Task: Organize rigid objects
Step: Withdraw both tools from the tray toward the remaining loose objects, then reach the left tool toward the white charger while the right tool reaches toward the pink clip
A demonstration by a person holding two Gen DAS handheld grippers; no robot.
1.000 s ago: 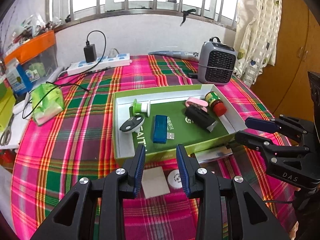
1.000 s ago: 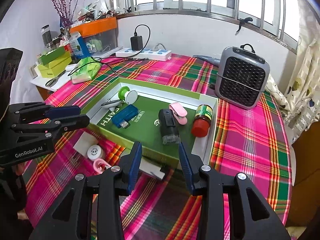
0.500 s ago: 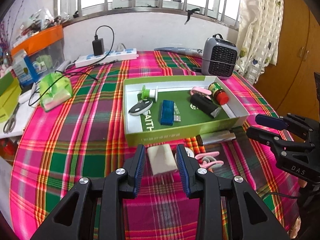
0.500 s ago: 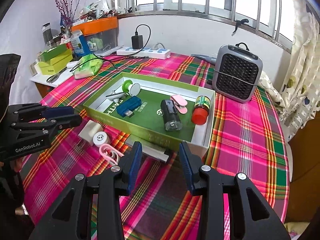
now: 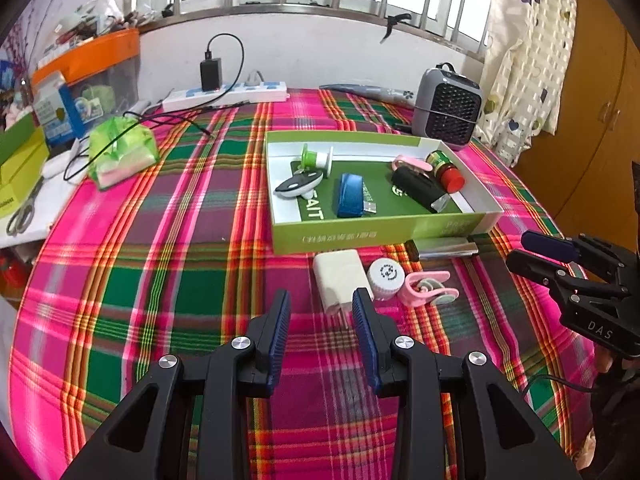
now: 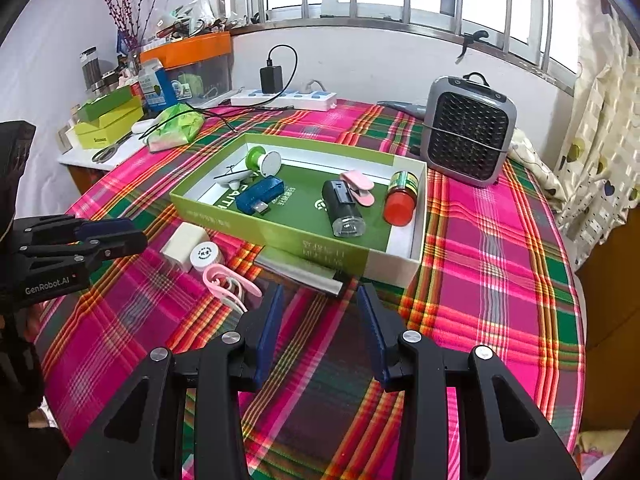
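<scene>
The left gripper (image 5: pixel 322 308) hangs over the plaid surface (image 5: pixel 180 248) with its jaws apart and empty; the plug end of the white charger (image 5: pixel 339 276) lies just ahead of them. Beside the charger sit a white cap (image 5: pixel 385 276) and a pink clip (image 5: pixel 428 286), and a silver bar (image 5: pixel 442 247) lies against the near wall of the green tray (image 5: pixel 380 232). The right gripper (image 6: pixel 320 312) also holds its jaws apart with nothing between them, near the bar's dark end. Inside the tray lie a blue USB stick (image 6: pixel 258 196), a black cylinder (image 6: pixel 344 210), a red-capped jar (image 6: pixel 401 199), another pink clip (image 6: pixel 358 186), a green spool (image 6: pixel 262 160) and a black-and-white oval gadget (image 5: pixel 299 184).
</scene>
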